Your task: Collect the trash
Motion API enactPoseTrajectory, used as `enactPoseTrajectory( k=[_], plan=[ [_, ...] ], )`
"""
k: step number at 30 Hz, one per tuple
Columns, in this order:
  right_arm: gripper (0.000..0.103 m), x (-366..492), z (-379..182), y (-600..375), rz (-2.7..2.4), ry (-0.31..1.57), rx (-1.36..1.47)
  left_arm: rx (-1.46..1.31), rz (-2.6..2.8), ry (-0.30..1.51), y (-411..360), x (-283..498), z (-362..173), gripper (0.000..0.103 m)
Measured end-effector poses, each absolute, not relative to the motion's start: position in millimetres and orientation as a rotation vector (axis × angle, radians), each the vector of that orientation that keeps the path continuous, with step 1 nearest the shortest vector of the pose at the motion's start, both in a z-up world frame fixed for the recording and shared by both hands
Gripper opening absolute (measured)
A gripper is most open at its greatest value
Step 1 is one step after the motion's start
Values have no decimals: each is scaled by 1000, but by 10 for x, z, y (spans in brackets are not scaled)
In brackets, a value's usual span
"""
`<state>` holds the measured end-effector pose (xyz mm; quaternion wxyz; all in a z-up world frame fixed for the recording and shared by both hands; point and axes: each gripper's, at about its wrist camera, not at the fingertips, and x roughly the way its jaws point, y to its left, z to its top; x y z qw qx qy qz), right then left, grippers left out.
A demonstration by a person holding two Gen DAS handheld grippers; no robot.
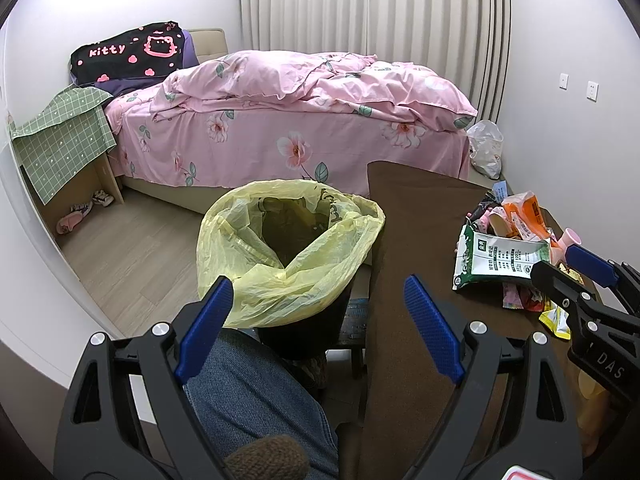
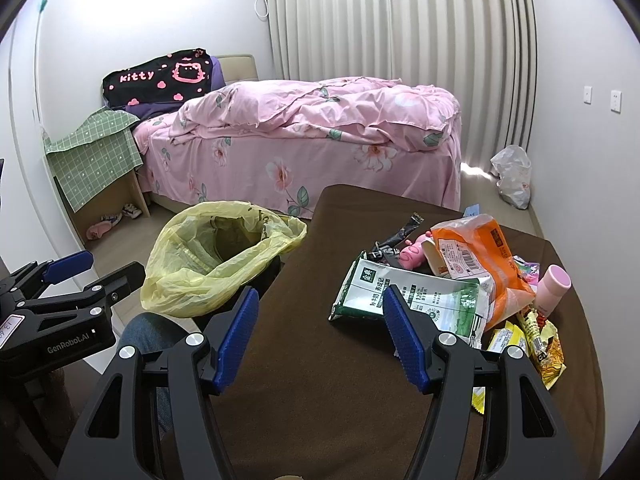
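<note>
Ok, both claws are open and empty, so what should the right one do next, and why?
Probably ease the right claw forward and right onto the green-and-white packet. It is the nearest of the wrappers on the brown table, and the yellow-lined bin waits open to the left.

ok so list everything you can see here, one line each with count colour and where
bin: one, dark, yellow liner, floor left of table
table: one, brown cover, foreground
green-white packet: one, front of trash pile on table
orange packet: one, behind green-white packet
pink cup: one, right of pile
yellow wrappers: several, near edge of pile
black sachet: one, far side of pile
bed: one, pink floral, behind table
black blanket: one, head of bed
bedside stand: one, green check cloth, left of bed
clear bag: one, floor right
left gripper: open, near bin
right gripper: open, over table
</note>
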<state>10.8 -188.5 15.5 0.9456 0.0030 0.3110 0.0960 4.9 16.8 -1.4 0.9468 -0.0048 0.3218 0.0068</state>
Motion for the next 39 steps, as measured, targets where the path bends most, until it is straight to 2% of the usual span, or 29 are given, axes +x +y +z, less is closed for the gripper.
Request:
enactPoseTrajectory(
  k=[27,39],
  plan=[
    [61,104,131,-1933,179,634,-7,-11,9,649,169,49,-24,83],
    [61,153,-83,-3068,-49,668,79,14,-192,657,-266,424,-290,83]
  ],
)
